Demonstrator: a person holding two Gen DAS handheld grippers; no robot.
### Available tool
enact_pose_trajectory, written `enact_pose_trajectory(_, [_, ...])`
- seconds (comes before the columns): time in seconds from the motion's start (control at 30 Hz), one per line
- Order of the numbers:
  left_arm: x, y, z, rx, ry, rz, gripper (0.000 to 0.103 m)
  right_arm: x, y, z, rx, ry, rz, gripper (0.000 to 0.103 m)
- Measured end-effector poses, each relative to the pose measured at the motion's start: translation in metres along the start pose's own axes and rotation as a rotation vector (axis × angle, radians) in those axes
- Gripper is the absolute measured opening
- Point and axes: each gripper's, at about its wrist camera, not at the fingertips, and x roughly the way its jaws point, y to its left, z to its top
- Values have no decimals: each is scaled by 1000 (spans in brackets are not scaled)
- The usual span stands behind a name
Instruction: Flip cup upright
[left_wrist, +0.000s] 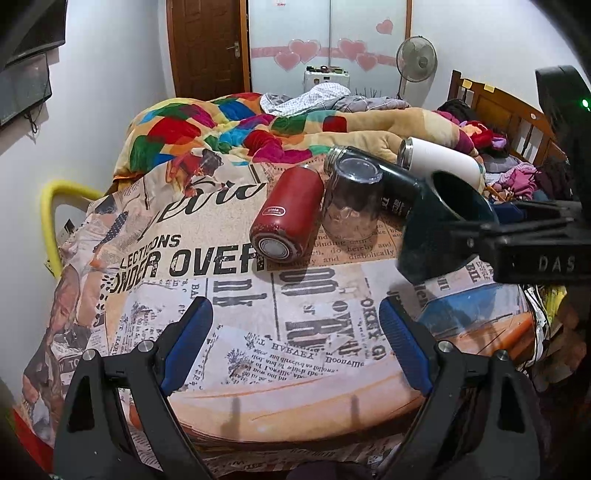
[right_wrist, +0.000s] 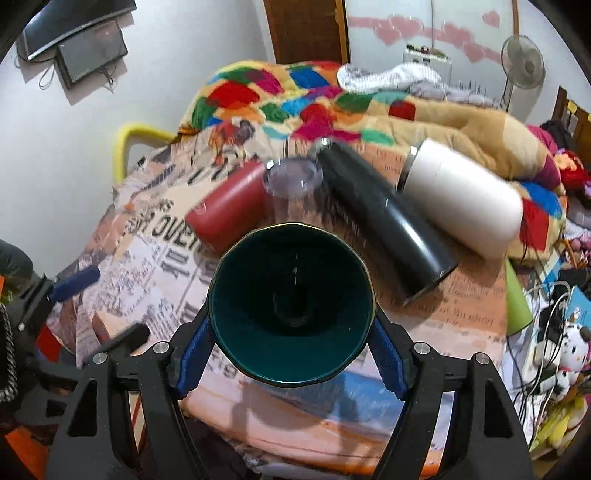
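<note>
Newspaper-print bedspread (left_wrist: 229, 295); near the red flask (left_wrist: 288, 214) our right gripper (right_wrist: 291, 325) pinches the glossy, slippery-looking, probably breakable teal cup (right_wrist: 291, 306) by its walls, left gripper (left_wrist: 295, 343) spread, holding nothing

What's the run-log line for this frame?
right claw: shut on green cup, lifted, tilted | left claw: open, empty | glass: inverted | red, black, white flasks: lying
</note>
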Motion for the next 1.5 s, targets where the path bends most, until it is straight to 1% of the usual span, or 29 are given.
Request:
enact_pose_trajectory(0.07, [0,0,1,-2,-2,0,92,1,1,5,-8,-11,5,73])
enact_pose_trajectory(0.2, [2,3,2,-11,2,1,92,11,2,6,-19,0,6,73])
enact_pose_trajectory(0.5, [10,8,-2,-23,25,0,92,32,5,-9,-29,54,3,73])
enact_pose_trajectory(0.7, [9,12,-2,-44,26,-8,92,29,15,-14,-84,37,-35,74])
enact_pose_trajectory(0.8, [6,12,-2,-49,24,-4,92,28,18,-15,-97,40,-48,74])
enact_pose_trajectory(0.93, [-3,11,-1,-51,15,1,92,29,17,-15,-88,73,-21,74])
enact_pose_trajectory(0.97, [-6,10,0,-52,12,0,92,28,17,-17,-89,78,-26,75])
enact_pose_trajectory(1.1, [-26,8,5,-63,-17,-9,92,16,18,-24,-105,73,-37,75])
enact_pose_trajectory(1.2, [-48,4,11,-73,-55,-23,92,-6,20,-29,-117,39,-32,75])
enact_pose_trajectory(1.27, [-67,0,17,-75,-94,-33,92,-32,22,-31,-128,-16,-44,75])
enact_pose_trajectory(1.4, [-110,-11,29,-76,-186,-43,92,-90,24,-30,-124,-157,-61,75])
enact_pose_trajectory(1.43, [-126,-14,32,-79,-223,-51,92,-112,24,-30,-118,-213,-64,75])
enact_pose_trajectory(1.5, [-153,-20,37,-79,-287,-58,92,-142,26,-30,-107,-290,-64,75])
